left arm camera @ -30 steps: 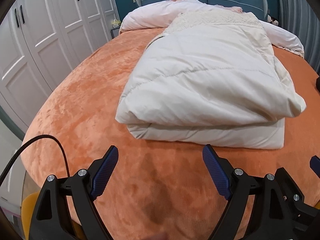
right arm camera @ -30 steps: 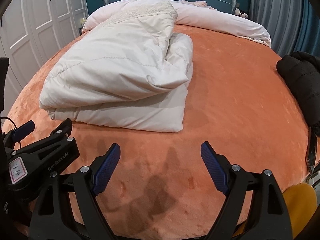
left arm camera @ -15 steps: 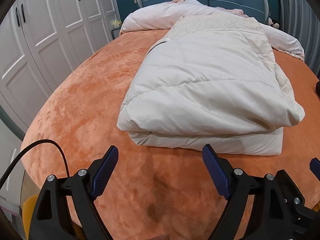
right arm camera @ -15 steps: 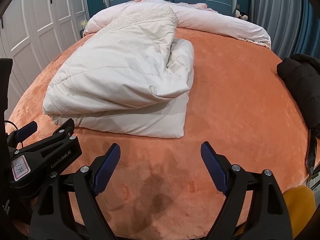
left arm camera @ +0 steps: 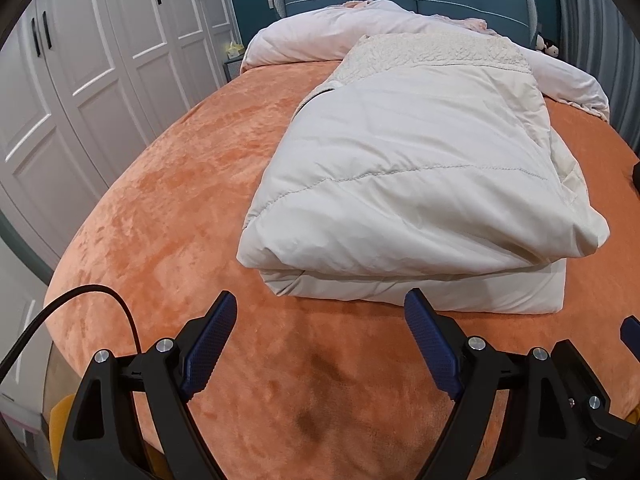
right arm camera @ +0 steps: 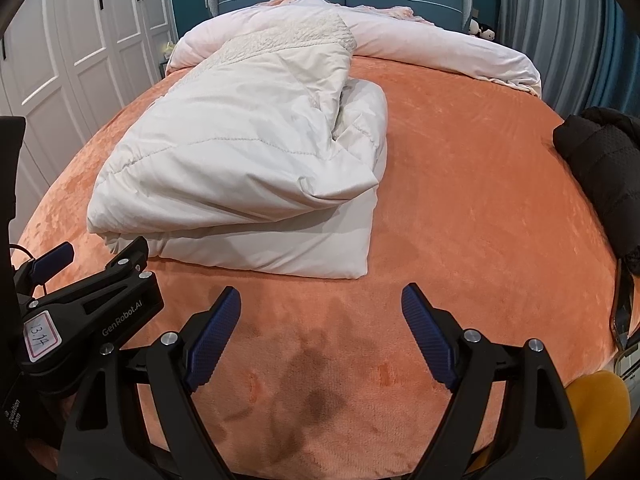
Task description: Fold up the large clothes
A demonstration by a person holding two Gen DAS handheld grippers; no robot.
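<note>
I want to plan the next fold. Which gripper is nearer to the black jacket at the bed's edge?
Right. The right gripper hovers open over the orange bedcover, with the black jacket to its right. The left gripper is farther away, in front of the cream coat.

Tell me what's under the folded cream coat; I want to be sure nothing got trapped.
The cream coat lies directly on the orange bedspread, which shows all around it. Whatever sits beneath or between its folded layers is covered, so I cannot tell.

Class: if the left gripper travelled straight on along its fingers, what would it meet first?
Probably the orange plush bedspread just short of the folded cream padded coat; the left gripper is open and empty, though depth is uncertain.
</note>
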